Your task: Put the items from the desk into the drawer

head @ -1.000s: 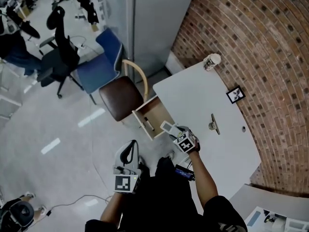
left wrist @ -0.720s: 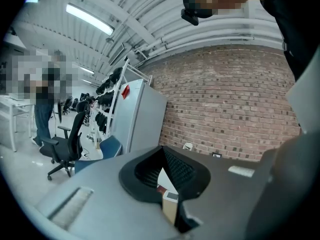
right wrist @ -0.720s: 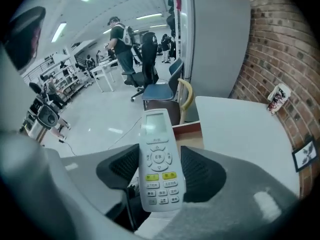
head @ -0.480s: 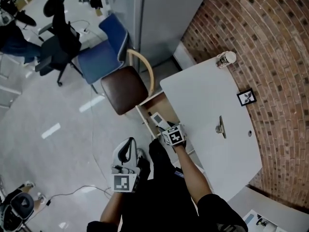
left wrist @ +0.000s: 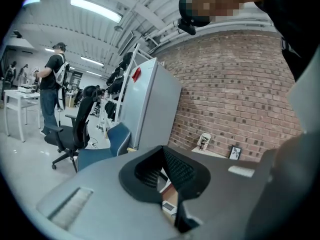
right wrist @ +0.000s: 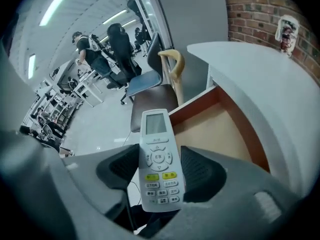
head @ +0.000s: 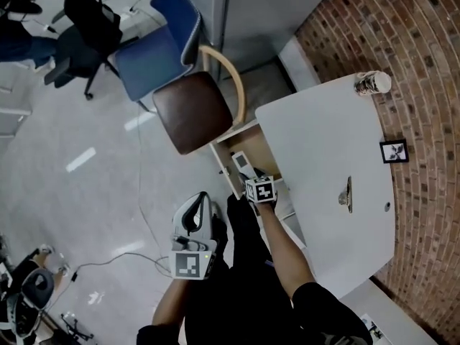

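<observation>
1. White remote control [right wrist: 155, 126] is clamped between the wide-set jaws of the right gripper [right wrist: 161, 171], buttons up, over the open wooden drawer [right wrist: 220, 134].
2. The left gripper [left wrist: 162, 156] is off to the side over the floor, its jaws pressed together and empty.
3. On the desk [head: 323, 157] lie a small metal item [head: 346, 194] and a framed picture [head: 394, 151]. A cup [head: 372, 83] stands farthest.
</observation>
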The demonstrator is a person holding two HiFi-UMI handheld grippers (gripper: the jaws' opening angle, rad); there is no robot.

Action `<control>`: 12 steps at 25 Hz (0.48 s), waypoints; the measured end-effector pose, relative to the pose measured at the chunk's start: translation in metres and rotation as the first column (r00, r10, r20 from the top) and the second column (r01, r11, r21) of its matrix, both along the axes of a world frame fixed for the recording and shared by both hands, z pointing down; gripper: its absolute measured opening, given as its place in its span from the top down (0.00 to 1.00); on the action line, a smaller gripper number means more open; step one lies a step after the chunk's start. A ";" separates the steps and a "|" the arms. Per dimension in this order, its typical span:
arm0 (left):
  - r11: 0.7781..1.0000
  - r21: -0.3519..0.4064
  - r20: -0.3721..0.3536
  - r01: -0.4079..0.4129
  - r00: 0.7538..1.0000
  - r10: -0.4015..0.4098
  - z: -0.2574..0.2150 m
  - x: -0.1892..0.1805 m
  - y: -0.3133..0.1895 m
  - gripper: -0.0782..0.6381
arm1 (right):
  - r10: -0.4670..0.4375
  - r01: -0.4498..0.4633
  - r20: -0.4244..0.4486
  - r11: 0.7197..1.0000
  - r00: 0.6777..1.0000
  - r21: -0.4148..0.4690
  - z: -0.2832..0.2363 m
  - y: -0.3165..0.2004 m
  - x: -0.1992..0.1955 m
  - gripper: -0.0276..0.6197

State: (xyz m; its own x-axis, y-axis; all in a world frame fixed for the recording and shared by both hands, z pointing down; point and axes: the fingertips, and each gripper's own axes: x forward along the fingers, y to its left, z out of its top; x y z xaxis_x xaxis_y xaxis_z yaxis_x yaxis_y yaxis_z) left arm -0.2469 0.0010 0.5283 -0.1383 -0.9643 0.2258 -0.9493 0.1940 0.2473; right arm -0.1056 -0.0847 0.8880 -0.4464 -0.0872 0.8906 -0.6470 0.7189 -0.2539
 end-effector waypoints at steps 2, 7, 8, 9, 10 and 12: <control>1.000 -0.008 -0.015 -0.004 1.000 0.004 0.016 0.001 -0.006 0.86 | 0.024 -0.024 -0.007 0.999 1.000 -0.024 0.018 -0.001 0.002 0.55; 0.999 -0.042 -0.029 -0.005 1.000 0.004 0.056 -0.002 -0.023 0.86 | 0.066 -0.068 -0.025 0.996 0.997 -0.053 0.064 -0.009 0.004 0.55; 0.999 -0.047 -0.030 -0.006 1.000 0.004 0.063 -0.003 -0.026 0.86 | 0.070 -0.071 -0.023 0.996 0.997 -0.060 0.073 -0.011 0.003 0.55; 0.999 -0.052 -0.033 -0.006 0.999 0.004 0.070 -0.003 -0.029 0.86 | 0.075 -0.077 -0.022 0.995 0.997 -0.067 0.081 -0.012 0.002 0.55; 0.998 -0.058 -0.038 -0.005 0.999 0.003 0.077 -0.004 -0.031 0.86 | 0.082 -0.084 -0.024 0.994 0.996 -0.073 0.089 -0.013 0.001 0.55; 0.997 -0.074 -0.050 -0.005 0.999 0.002 0.093 -0.004 -0.034 0.86 | 0.092 -0.094 -0.022 0.992 0.995 -0.081 0.103 -0.016 -0.002 0.55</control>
State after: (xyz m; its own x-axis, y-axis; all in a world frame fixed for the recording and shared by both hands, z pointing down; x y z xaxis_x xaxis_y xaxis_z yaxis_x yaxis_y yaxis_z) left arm -0.2511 -0.0328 0.6218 -0.1219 -0.9451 0.3033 -0.9370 0.2104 0.2790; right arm -0.1072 -0.1005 0.9914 -0.4231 -0.0537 0.9045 -0.7153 0.6326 -0.2970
